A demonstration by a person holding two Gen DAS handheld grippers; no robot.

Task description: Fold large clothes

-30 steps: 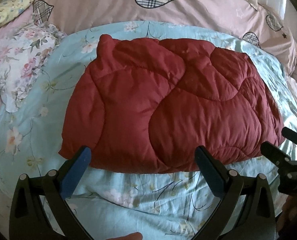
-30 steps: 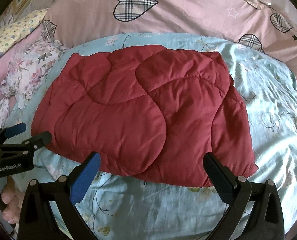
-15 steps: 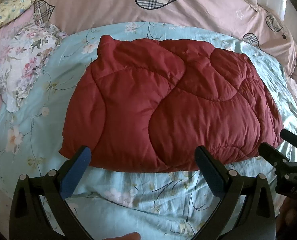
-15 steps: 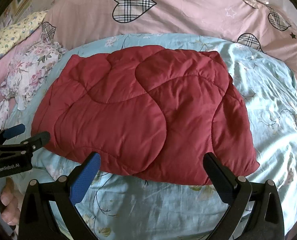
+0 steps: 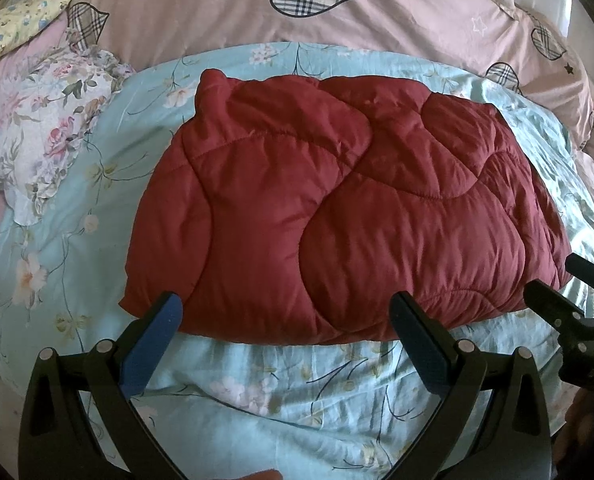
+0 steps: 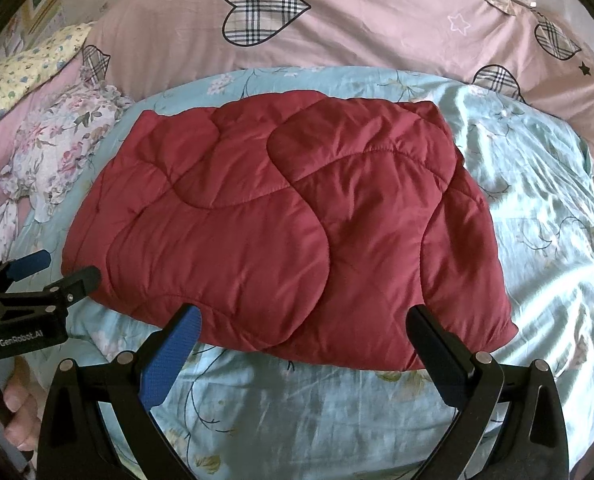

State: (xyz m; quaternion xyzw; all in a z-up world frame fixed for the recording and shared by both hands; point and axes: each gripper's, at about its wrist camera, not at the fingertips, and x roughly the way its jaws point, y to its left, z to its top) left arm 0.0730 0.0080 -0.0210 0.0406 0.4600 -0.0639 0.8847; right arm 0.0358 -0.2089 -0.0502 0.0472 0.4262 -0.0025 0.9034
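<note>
The red quilted jacket (image 5: 337,216) lies folded into a thick, roughly rectangular bundle in the middle of the bed, flat on the light blue floral sheet (image 5: 257,392). Curved stitch lines run across its puffy top, and one corner pokes up at the far left. From the right wrist view the same jacket (image 6: 289,232) spreads wide, its near edge just beyond the gripper fingers.

The left gripper (image 5: 285,324) hovers over the sheet at the jacket's near edge, jaws spread wide, nothing between them; its blue-padded fingers (image 5: 153,344) frame the hem without pinching it. The right gripper (image 6: 303,334) is just as wide open and empty, its fingertips over the jacket's near edge. Whether they brush the fabric I cannot tell.

Each gripper shows up in the other's view: the right one at the far right edge of the left view by the jacket's near right corner, the left one at the left edge of the right view, close to the jacket's near left corner, with a hand (image 6: 13,408) gripping its handle.

Further out, a pink duvet with plaid hearts (image 6: 297,28) is bunched along the far side of the bed. A white floral garment (image 5: 41,128) lies crumpled to the left of the jacket, apart from it, and a yellow flowered pillow (image 6: 21,72) sits at the far left corner.
</note>
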